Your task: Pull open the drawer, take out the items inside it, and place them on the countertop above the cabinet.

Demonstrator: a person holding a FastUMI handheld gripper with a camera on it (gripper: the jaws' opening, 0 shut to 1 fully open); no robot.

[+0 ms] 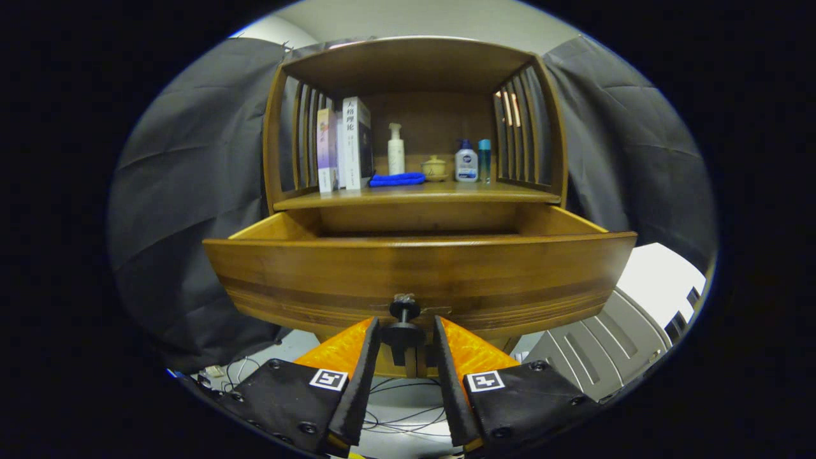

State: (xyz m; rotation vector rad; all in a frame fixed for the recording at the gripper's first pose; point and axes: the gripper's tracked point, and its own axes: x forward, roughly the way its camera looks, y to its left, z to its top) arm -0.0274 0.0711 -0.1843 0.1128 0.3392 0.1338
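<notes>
The wooden drawer (421, 268) stands pulled well out of the cabinet, its front panel facing me. From this low angle its inside is hidden, so I cannot see any items in it. The black knob (403, 322) at the bottom middle of the drawer front sits between my two fingertips. My gripper (406, 328) is shut on it, the black pads (368, 357) close on either side. Above the drawer is the countertop (421, 192), the floor of an open wooden shelf.
On the countertop stand books (347, 143) at the left, a white pump bottle (396, 150), a folded blue cloth (396, 180), a small tan pot (435, 169), and two small bottles (473, 161). Slatted sides close the shelf. Cables lie on the floor below.
</notes>
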